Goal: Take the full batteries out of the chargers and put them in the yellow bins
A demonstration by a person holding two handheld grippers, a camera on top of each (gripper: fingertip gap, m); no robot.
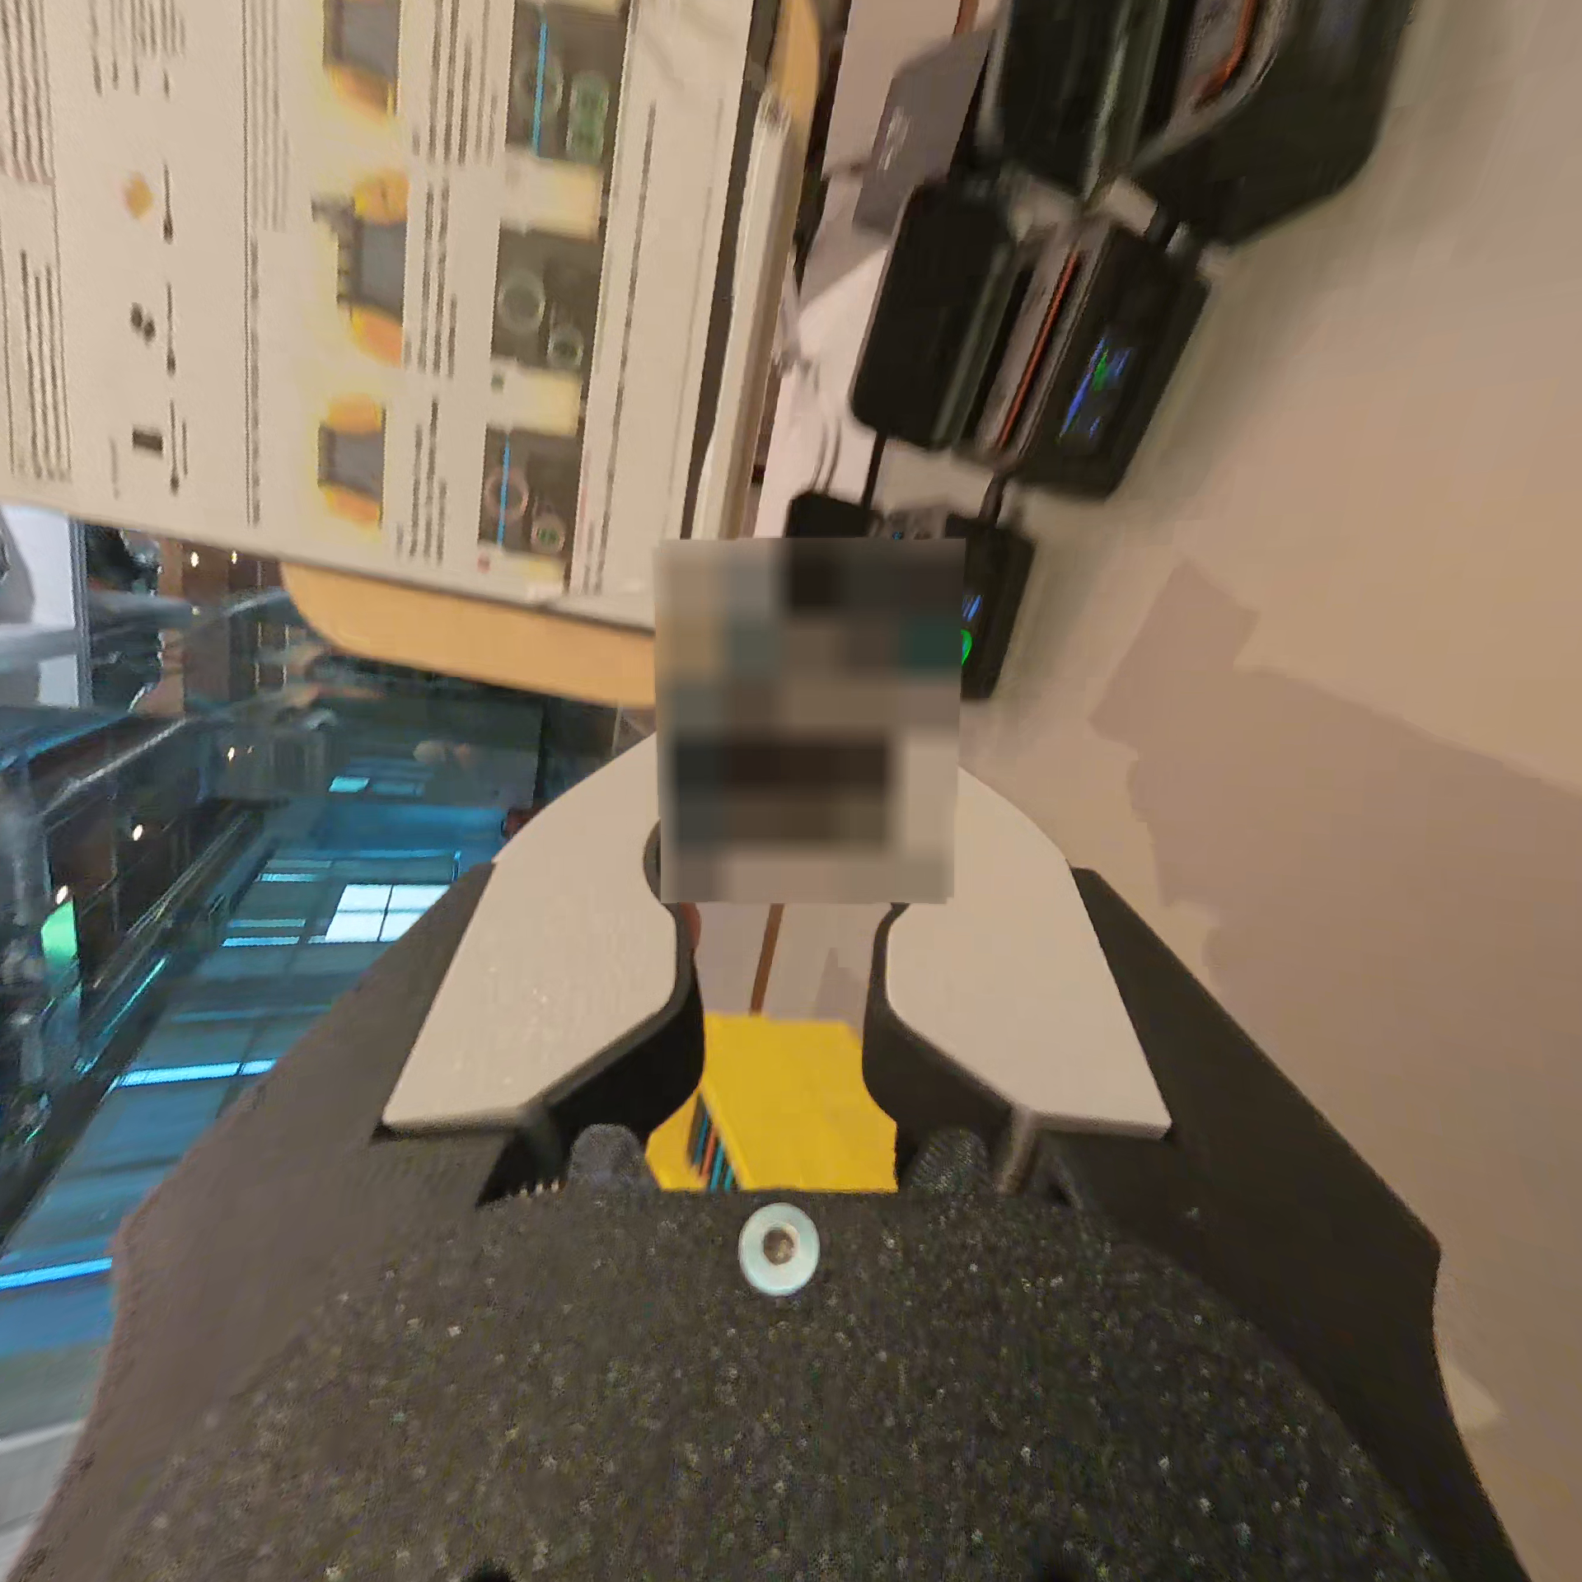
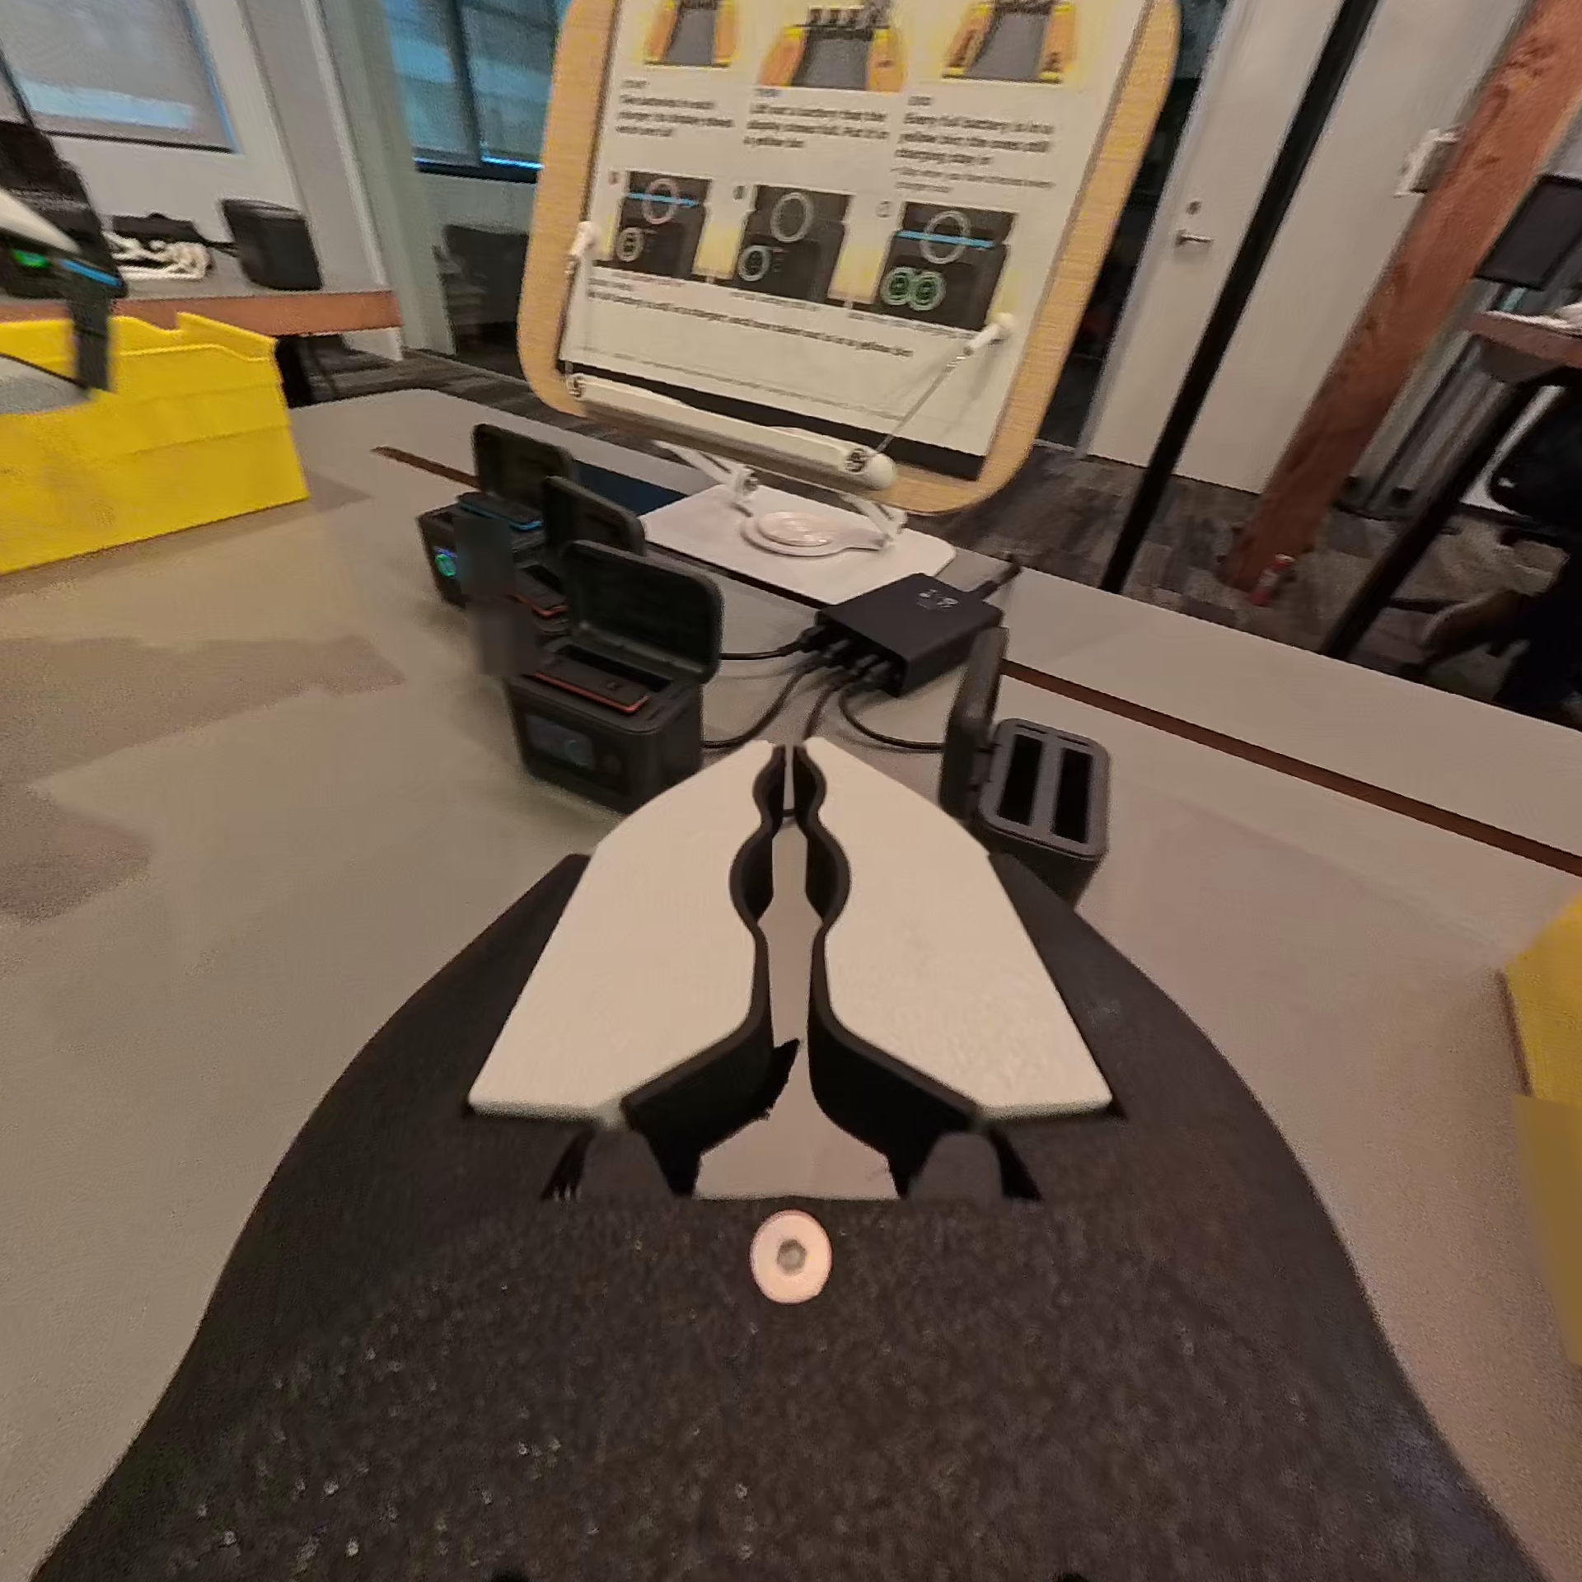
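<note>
In the left wrist view my left gripper (image 1: 805, 770) has its grey fingers (image 1: 582, 942) closed around a dark battery, mostly hidden by a mosaic patch. A yellow bin (image 1: 788, 1104) shows right under it. In the right wrist view this left gripper (image 2: 34, 248) holds the black, blue-edged battery (image 2: 90, 334) above the left yellow bin (image 2: 145, 428). My right gripper (image 2: 788, 753) is shut and empty, hovering above the table in front of the chargers. Three open black chargers (image 2: 599, 710) hold batteries. A fourth charger (image 2: 1040, 796) has both slots empty.
A black power hub (image 2: 912, 629) with cables feeds the chargers. An instruction board on a white stand (image 2: 847, 214) rises behind them. A second yellow bin (image 2: 1549, 1027) sits at the right edge. The chargers also show in the left wrist view (image 1: 1027, 325). The left gripper's tips are roughly 35 cm from the right gripper's.
</note>
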